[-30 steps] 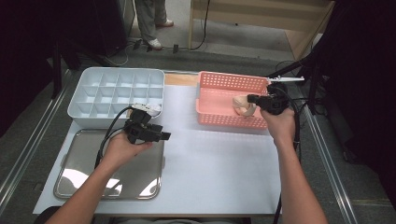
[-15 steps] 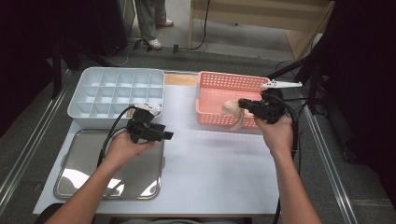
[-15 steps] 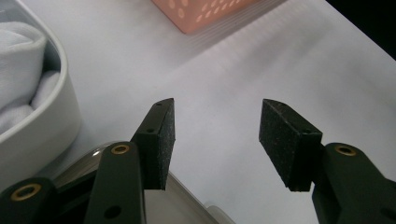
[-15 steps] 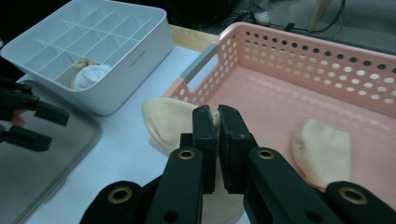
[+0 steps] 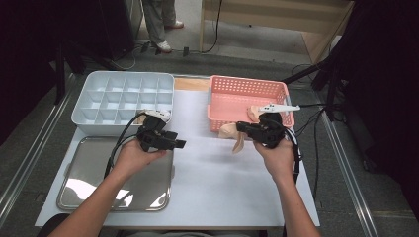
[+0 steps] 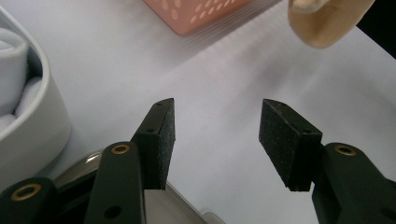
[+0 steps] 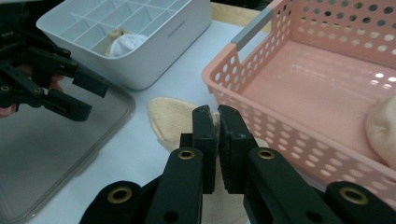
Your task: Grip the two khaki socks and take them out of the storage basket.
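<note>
Carrying a beige sock (image 5: 239, 138) out of the pink basket (image 5: 223, 88), pinched tight in the right gripper (image 7: 216, 114) and dangling just below its jaws. Waiting opposite: left gripper (image 6: 216, 122), jaws wide, empty. Next, probably: a handover or a drop onto white table (image 5: 207, 168). Behind the right gripper, another sock (image 7: 380, 130) inside the basket; beyond the left, rolled socks (image 7: 122, 41) in one cell of the white divided bin (image 5: 84, 116).

Grey floor (image 5: 257, 44) beyond the worktop (image 5: 217, 182), cables (image 5: 217, 29) trailing across it, wooden furniture (image 5: 276, 15) at the back, a standing person's legs (image 5: 160, 19), dark surroundings at both sides
</note>
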The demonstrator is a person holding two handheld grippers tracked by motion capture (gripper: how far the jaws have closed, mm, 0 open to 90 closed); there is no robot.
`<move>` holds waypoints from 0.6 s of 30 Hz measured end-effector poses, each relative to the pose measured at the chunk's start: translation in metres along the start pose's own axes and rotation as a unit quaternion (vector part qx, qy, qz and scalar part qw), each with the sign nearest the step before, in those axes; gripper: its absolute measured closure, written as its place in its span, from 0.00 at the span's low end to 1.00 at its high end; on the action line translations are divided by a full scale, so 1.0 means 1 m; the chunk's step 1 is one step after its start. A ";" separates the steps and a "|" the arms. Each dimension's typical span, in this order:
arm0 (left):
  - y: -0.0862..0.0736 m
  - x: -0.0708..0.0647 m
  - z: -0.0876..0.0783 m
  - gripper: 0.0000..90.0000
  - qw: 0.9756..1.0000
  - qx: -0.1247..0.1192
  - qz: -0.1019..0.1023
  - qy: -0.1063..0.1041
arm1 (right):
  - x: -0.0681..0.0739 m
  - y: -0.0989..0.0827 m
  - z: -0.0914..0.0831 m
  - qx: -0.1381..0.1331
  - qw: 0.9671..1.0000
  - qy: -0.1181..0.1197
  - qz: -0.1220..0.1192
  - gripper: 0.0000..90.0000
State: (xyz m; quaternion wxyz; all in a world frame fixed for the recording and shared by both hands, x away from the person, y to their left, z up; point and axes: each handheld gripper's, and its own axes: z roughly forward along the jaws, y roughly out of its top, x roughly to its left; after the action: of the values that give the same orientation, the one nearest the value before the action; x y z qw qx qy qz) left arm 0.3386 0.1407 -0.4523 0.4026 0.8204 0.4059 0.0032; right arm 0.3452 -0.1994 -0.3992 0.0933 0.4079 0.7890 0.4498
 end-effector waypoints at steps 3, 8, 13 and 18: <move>0.000 0.000 0.001 0.52 1.000 -0.001 0.002 0.000 | 0.005 -0.005 0.008 0.006 1.000 0.004 -0.006 0.97; -0.001 -0.003 0.002 0.52 1.000 -0.002 0.007 -0.003 | 0.016 -0.018 0.018 0.013 1.000 0.017 -0.008 0.97; -0.002 -0.003 -0.001 0.52 1.000 -0.003 0.011 -0.001 | 0.029 -0.028 0.034 0.022 0.999 0.035 -0.018 0.97; -0.004 -0.003 -0.003 0.52 1.000 -0.007 0.009 -0.001 | 0.038 -0.033 0.055 0.038 0.997 0.054 -0.027 0.97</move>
State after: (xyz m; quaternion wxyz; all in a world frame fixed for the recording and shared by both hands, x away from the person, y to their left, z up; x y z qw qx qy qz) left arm 0.3331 0.1422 -0.4525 0.4085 0.8212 0.3983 0.0089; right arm 0.3303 -0.1458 -0.4486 0.0470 0.3644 0.8205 0.4380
